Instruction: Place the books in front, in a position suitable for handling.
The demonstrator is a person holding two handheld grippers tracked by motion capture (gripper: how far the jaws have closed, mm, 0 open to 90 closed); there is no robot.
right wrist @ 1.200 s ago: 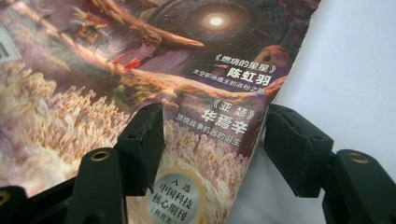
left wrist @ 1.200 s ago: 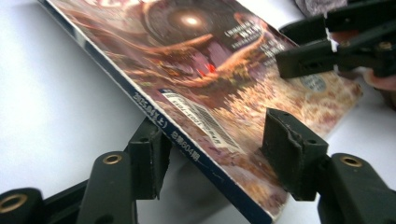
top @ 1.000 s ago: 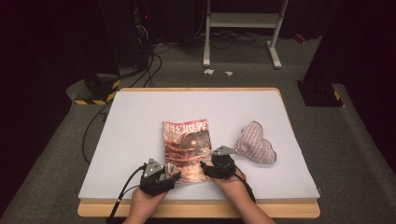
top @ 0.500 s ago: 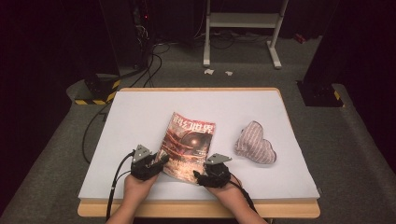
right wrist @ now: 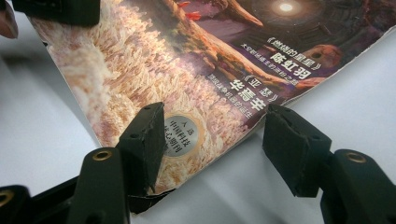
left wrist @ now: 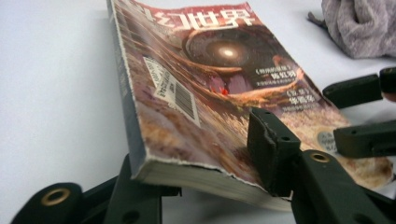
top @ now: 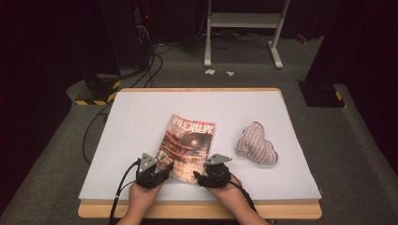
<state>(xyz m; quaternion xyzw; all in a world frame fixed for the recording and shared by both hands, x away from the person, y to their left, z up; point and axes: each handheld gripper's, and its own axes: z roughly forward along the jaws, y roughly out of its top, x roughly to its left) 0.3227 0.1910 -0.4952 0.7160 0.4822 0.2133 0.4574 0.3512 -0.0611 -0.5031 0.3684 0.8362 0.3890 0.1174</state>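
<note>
A magazine with a reddish cover lies at an angle on the white table. My left gripper has its near left corner. In the left gripper view, one jaw sits under the spine edge and the other presses on the cover. These jaws have just been opening slightly with the magazine between them, and the corner is raised off the table. My right gripper is at the near right corner. It stands open, its left finger over the cover and its right finger clear above the table.
A striped grey-pink cloth pouch lies right of the magazine, and a corner of the pouch shows in the left gripper view. Cables hang off the table's left side. A metal stand is on the floor beyond.
The magazine has swung so its top points further right, and its near left corner has come up. The left gripper shifted left and took hold of that corner. The right gripper barely moved.
</note>
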